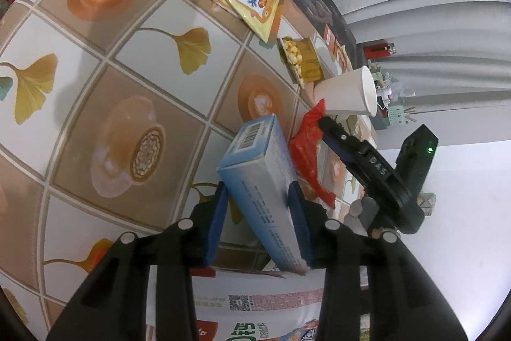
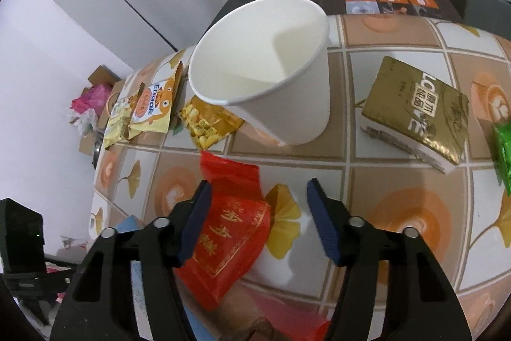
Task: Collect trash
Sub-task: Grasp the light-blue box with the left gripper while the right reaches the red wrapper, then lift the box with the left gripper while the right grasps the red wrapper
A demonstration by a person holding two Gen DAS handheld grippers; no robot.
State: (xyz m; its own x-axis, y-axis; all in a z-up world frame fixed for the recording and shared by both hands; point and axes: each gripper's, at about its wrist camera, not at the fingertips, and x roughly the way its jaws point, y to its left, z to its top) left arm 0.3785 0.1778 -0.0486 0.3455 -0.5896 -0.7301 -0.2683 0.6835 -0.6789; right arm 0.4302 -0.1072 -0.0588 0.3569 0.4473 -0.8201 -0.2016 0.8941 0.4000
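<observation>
In the left wrist view a light blue carton (image 1: 255, 155) with a barcode lies tilted between the blue pads of my left gripper (image 1: 258, 186). Both pads press on its sides, so that gripper is shut on it. To the right lies a red foil packet (image 1: 306, 149), with a finger (image 1: 338, 136) of my right gripper over its upper end. In the right wrist view the red packet (image 2: 230, 229) with gold writing lies between the jaws of my right gripper (image 2: 259, 184). It touches the left pad (image 2: 194, 219). The right pad stands apart, so this gripper is open.
A white paper cup (image 2: 287, 104) stands just beyond the red packet. A gold box (image 2: 415, 114) and a green packet (image 2: 504, 152) lie to the right, snack bags (image 2: 153, 107) and a corn packet (image 2: 207, 123) to the left. A printed bag (image 1: 255, 302) lies under the left gripper. The tablecloth (image 1: 95, 85) is tiled.
</observation>
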